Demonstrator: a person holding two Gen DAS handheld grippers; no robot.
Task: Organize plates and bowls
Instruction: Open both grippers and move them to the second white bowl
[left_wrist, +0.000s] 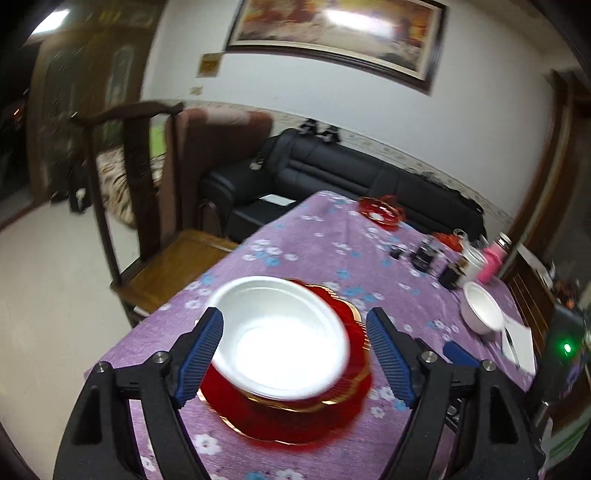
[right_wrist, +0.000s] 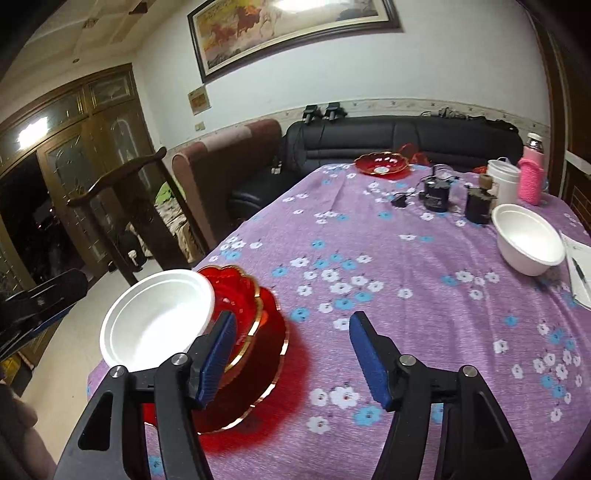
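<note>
left wrist: white bowl (left_wrist: 280, 336) tilted atop red gold-rimmed plates (left_wrist: 295, 413)

White wall (right_wrist: 369, 74) with framed horse painting (right_wrist: 291, 26) top centre. Black leather sofa (right_wrist: 388, 142) mid-frame against it, brown upholstered chair (right_wrist: 229, 162) to its left. Dark wood chair (left_wrist: 136, 177) at left, carved wooden doors (right_wrist: 92, 147) far left, pale floor (left_wrist: 48, 280) lower left. Ceiling light glare (left_wrist: 55, 20) upper left.

A white bowl (left_wrist: 280, 336) sits tilted atop stacked red gold-rimmed plates (right_wrist: 258, 332). Another white bowl (right_wrist: 528, 243) stands upright well apart; a red dish (right_wrist: 382, 164) lies at the far edge.
</note>
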